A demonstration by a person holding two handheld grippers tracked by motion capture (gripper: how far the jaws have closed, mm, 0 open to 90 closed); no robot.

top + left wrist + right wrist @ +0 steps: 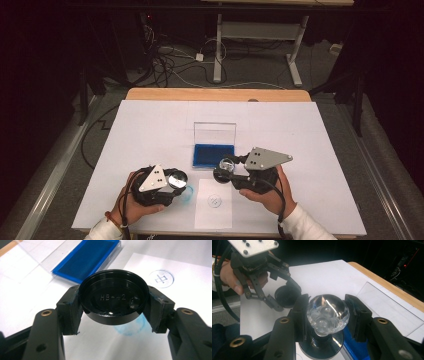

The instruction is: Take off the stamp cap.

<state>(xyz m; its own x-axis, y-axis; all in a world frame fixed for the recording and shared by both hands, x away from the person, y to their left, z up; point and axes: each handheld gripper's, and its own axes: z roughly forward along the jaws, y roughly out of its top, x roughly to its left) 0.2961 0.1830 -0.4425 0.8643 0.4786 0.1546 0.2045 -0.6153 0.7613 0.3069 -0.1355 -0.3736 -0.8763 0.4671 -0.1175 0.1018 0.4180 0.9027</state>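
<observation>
Left gripper [176, 181] pinches a round black cap [113, 298] between its two pads, the letters "HB-42" moulded inside the cap's hollow; in the high view it sits low over the table, held by the person's left hand [131, 202]. Directly under that cap lies a faint blue smudge [131, 326] on the white paper. Just to this gripper's right a smaller white sheet [214, 204] carries a round blue stamp print [214, 200] — crisp, with a mark inside the circle. Right gripper [226, 170], in the right hand [270, 192], is clamped on a clear faceted knob [327, 313] that tops a stamp with a dark round base [322, 345]. Just beyond this gripper, touching nothing, sits a blue ink pad [213, 155] in its case, the clear lid [214, 133] standing upright behind it.

White paper covers nearly the whole table [215, 94], whose wooden edge shows along the far side. Behind it the room is dark — grey floor, a tangle of cables [170, 60], and the white legs of another desk [260, 37].
</observation>
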